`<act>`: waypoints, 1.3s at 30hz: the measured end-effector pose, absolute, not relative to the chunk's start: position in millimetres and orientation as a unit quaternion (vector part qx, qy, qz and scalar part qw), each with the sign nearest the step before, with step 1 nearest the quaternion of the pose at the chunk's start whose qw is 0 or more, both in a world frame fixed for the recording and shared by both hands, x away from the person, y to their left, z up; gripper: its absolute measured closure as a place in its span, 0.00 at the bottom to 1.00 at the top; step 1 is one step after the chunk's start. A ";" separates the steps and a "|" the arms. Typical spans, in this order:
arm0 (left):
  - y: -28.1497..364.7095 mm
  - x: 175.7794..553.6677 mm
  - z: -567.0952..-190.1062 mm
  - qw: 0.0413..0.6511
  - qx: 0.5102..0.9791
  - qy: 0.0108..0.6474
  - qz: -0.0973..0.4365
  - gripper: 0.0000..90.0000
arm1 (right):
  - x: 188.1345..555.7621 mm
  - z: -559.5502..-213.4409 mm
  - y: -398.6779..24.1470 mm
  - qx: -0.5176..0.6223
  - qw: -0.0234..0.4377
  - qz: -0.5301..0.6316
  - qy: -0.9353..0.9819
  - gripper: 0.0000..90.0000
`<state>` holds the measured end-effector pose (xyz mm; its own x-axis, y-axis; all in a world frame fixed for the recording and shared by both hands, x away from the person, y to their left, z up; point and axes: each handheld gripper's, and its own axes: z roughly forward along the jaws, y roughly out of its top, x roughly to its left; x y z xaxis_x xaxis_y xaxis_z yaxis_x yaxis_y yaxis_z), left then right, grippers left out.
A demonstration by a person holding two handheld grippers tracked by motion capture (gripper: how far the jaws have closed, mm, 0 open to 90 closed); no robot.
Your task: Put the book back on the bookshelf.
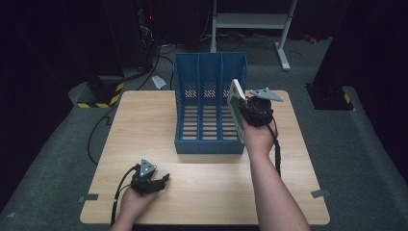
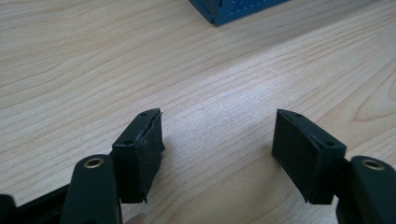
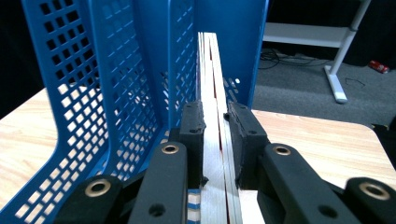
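High view: a thin book (image 1: 235,109) with a white and green cover stands on edge, tilted, at the right wall of the blue file rack (image 1: 210,103), over its rightmost slot. The right gripper (image 1: 251,109) is clamped on the book, the person's right hand (image 1: 260,134) behind it. In the right gripper view the 2 black pads (image 3: 194,135) press the book's (image 3: 212,93) pale page edges from both sides, jaws nearly together with just the book between. There the book points into the rack (image 3: 116,79), alongside a perforated divider and in front of the solid back wall.

The rack has 3 slots, with slotted floors and mesh patches low on the back wall. It sits on the far middle of the wooden table (image 1: 144,120).

The left gripper (image 1: 156,182) rests near the table's front left, well apart from the rack, held in the left hand (image 1: 134,202). In the left gripper view its jaws stand wide apart over bare wood (image 2: 219,93), nothing between them, and a rack corner (image 2: 233,9) shows at the top edge.

A white desk frame (image 1: 250,21) and cables (image 1: 163,53) lie on the dark floor beyond.
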<state>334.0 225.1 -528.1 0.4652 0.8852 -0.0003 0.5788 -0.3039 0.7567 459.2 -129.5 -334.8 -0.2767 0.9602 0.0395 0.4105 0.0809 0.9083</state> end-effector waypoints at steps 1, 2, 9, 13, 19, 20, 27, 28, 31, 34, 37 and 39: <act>225.1 333.9 -528.1 0.356 0.779 0.470 0.215 0.37 | 461.3 -335.8 -128.3 0.516 0.312 0.441 0.665 0.86; 225.1 333.9 -528.1 0.356 0.779 0.470 0.215 0.37 | 463.7 -336.6 -126.6 0.519 0.311 0.439 0.665 0.86; 224.8 334.1 -527.9 0.353 0.780 0.469 0.218 0.37 | 477.8 -344.1 -121.2 0.533 0.303 0.433 0.661 0.86; 224.5 334.1 -528.0 0.354 0.779 0.469 0.217 0.37 | 484.3 -348.4 -118.5 0.537 0.306 0.428 0.659 0.86; 224.6 334.5 -528.0 0.355 0.778 0.470 0.216 0.37 | 496.3 -351.8 -114.7 0.544 0.311 0.420 0.657 0.86; 224.6 334.5 -528.0 0.355 0.778 0.470 0.216 0.37 | 499.4 -352.5 -113.8 0.545 0.312 0.418 0.657 0.86; 224.5 334.4 -528.1 0.356 0.777 0.471 0.216 0.37 | 510.7 -358.9 -103.7 0.554 0.318 0.404 0.655 0.86; 224.4 334.4 -528.1 0.356 0.778 0.471 0.216 0.37 | 512.0 -360.3 -102.3 0.554 0.318 0.402 0.656 0.86; 224.5 334.3 -528.0 0.356 0.778 0.471 0.215 0.37 | 515.6 -364.4 -99.5 0.557 0.316 0.395 0.659 0.86; 224.0 334.2 -528.1 0.355 0.778 0.471 0.216 0.37 | 519.7 -370.2 -97.9 0.561 0.315 0.386 0.661 0.86; 224.0 334.1 -528.2 0.356 0.778 0.470 0.216 0.38 | 523.5 -376.2 -95.1 0.563 0.317 0.376 0.664 0.86; 224.0 334.0 -528.2 0.356 0.779 0.470 0.216 0.37 | 525.6 -379.8 -92.1 0.562 0.320 0.369 0.667 0.85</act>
<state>334.0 224.0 -528.2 0.4658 0.8849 0.0018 0.5774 -0.3055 0.7572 525.6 -92.1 -379.8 -0.1626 0.9866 -0.0122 0.5134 0.0952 0.8529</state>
